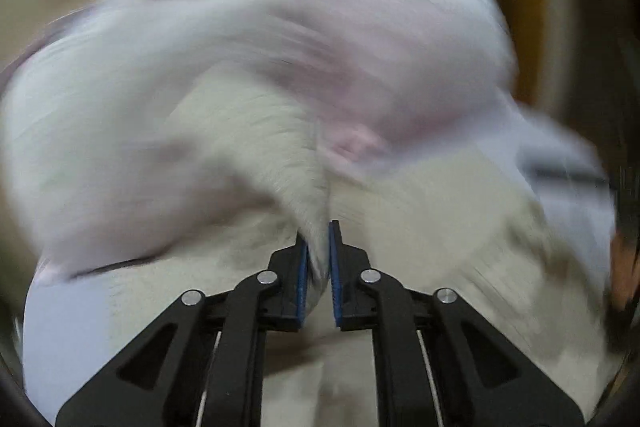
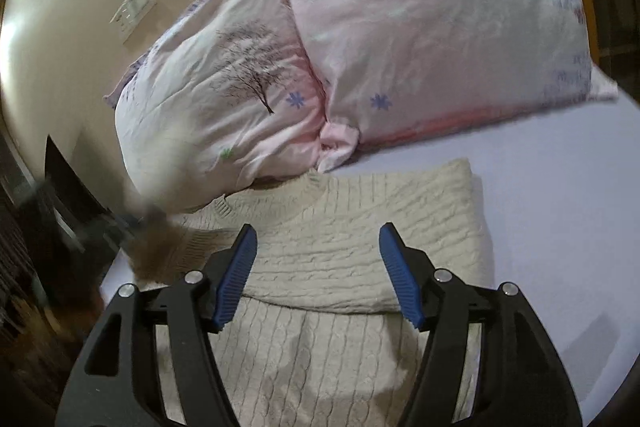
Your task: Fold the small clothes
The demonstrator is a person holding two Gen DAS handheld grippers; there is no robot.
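A cream cable-knit sweater [image 2: 340,239] lies partly folded on a pale lilac bed sheet [image 2: 560,227], its neckline toward the pillows. My right gripper [image 2: 318,267] is open and empty, just above the sweater's middle. My left gripper [image 1: 319,259] is shut on a fold of the sweater [image 1: 280,163], which rises from the jaws. The left wrist view is heavily motion-blurred. In the right wrist view the left gripper shows as a dark blur [image 2: 148,223] at the sweater's left sleeve.
Two pink patterned pillows [image 2: 420,27] lie just beyond the sweater at the head of the bed. A cream wall with a switch plate [image 2: 132,9] stands behind. The bed's left edge and dark floor [image 2: 48,307] are at the left.
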